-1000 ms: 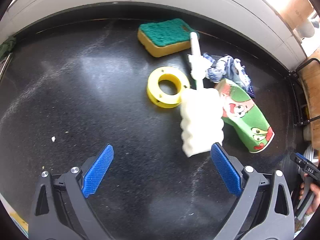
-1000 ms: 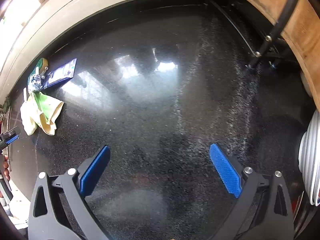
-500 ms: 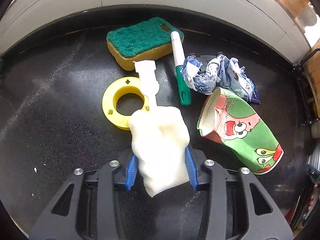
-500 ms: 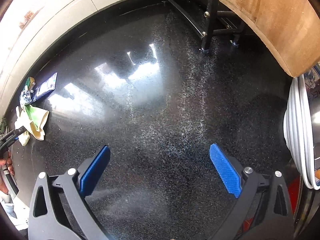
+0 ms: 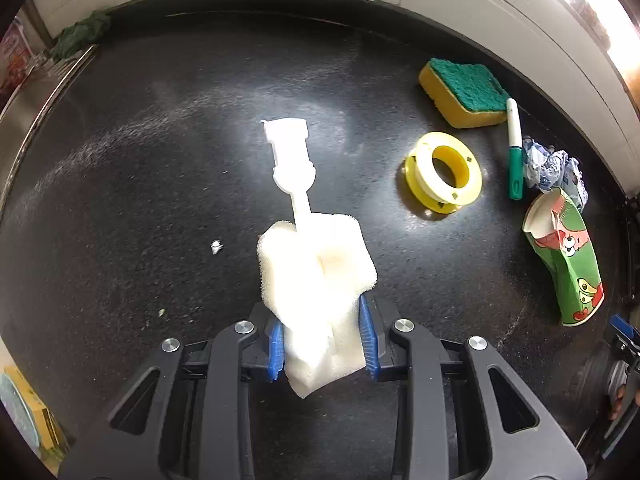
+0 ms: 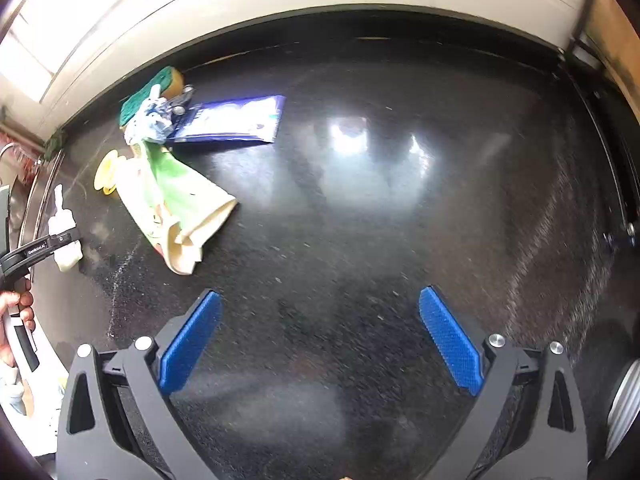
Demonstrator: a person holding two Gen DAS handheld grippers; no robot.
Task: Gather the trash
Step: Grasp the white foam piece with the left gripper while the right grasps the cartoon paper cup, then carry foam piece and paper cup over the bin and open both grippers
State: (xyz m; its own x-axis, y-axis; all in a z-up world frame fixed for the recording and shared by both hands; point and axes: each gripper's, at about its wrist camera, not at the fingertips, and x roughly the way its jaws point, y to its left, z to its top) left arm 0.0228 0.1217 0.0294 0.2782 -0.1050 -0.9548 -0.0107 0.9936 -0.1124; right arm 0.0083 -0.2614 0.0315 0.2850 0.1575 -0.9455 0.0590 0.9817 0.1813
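My left gripper (image 5: 322, 340) is closing on a white foam sponge brush (image 5: 316, 264). Its blue pads press into the foam, and the short white handle (image 5: 290, 156) points away over the black counter. To the right lie a crushed green cartoon paper cup (image 5: 564, 256), a crumpled blue-white wrapper (image 5: 554, 168) and a green marker (image 5: 515, 148). My right gripper (image 6: 320, 340) is open over bare counter with nothing between its fingers. The cup (image 6: 176, 208) and a blue packet (image 6: 232, 120) lie to its upper left.
A yellow spool (image 5: 442, 172) and a yellow-green scrub sponge (image 5: 464, 92) sit near the trash. A green cloth (image 5: 80, 36) lies by the metal sink edge (image 5: 40, 92) at far left. Small crumbs (image 5: 216, 247) dot the counter. Stacked plates (image 6: 624, 412) stand at right, and a hand (image 6: 16, 312) at left.
My left gripper went from wide open to closed on the sponge brush and carried it left, away from the pile. My right gripper swung so the trash pile now shows larger at upper left.
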